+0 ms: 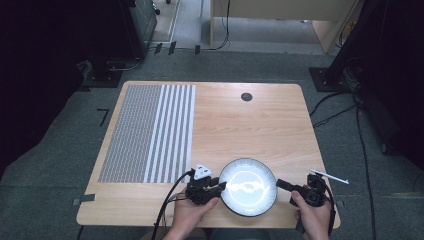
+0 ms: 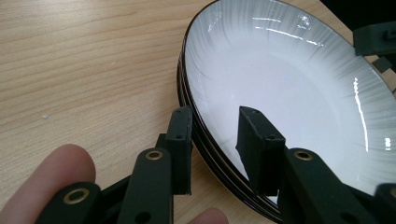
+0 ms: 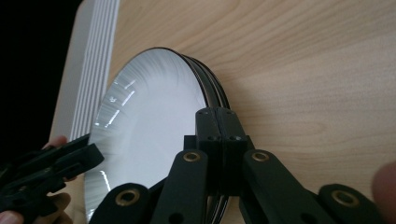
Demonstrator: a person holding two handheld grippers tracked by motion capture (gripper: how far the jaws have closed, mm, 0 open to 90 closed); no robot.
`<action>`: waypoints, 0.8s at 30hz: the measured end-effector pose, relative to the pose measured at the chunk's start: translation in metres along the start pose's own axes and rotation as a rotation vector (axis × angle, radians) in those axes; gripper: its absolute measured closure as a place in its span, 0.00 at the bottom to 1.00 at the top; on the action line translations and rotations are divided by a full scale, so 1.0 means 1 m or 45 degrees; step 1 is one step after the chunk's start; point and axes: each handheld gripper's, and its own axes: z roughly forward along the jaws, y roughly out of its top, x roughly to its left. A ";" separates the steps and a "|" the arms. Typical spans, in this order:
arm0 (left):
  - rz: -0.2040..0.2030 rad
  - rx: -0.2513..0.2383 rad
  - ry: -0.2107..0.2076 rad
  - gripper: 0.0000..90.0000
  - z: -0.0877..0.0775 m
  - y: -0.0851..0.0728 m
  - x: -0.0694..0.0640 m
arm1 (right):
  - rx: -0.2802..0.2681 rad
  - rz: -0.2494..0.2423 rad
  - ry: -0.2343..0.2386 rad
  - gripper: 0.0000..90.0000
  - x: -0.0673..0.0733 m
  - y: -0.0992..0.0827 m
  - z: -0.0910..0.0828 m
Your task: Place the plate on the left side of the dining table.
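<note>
Both hands come in cut off at the bottom edge, the left gripper (image 2: pixel 212 140) spread wide astride the rim of the white plate (image 1: pixel 248 186) near the table's (image 1: pixel 250 125) front edge, the right gripper (image 3: pixel 217 135) pinched closed beside the opposite rim.

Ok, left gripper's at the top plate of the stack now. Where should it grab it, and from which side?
Grip the top plate by its thin dark rim, from the stack's left edge, where the left gripper already sits open with one jaw outside and one inside. The plate is shallow and glossy and nests on other plates, so probably only the raised rim offers purchase.
</note>
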 end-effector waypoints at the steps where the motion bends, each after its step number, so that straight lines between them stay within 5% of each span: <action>1: 0.000 0.000 0.000 0.72 0.000 0.000 0.000 | 0.000 0.000 0.000 1.00 0.000 0.000 0.000; 2: -0.007 0.003 -0.012 0.72 0.000 0.000 0.001 | 0.004 -0.093 -0.067 1.00 0.008 -0.002 0.000; 15: 0.001 0.036 0.019 0.71 0.004 -0.001 -0.001 | 0.057 -0.107 -0.050 0.97 0.006 -0.003 0.005; 19: 0.003 0.035 0.040 0.72 0.004 -0.001 -0.003 | 0.056 -0.133 -0.087 0.96 0.012 -0.004 0.006; 24: -0.045 0.012 0.020 0.74 0.001 0.003 0.001 | 0.116 -0.124 -0.066 0.93 0.016 -0.008 0.015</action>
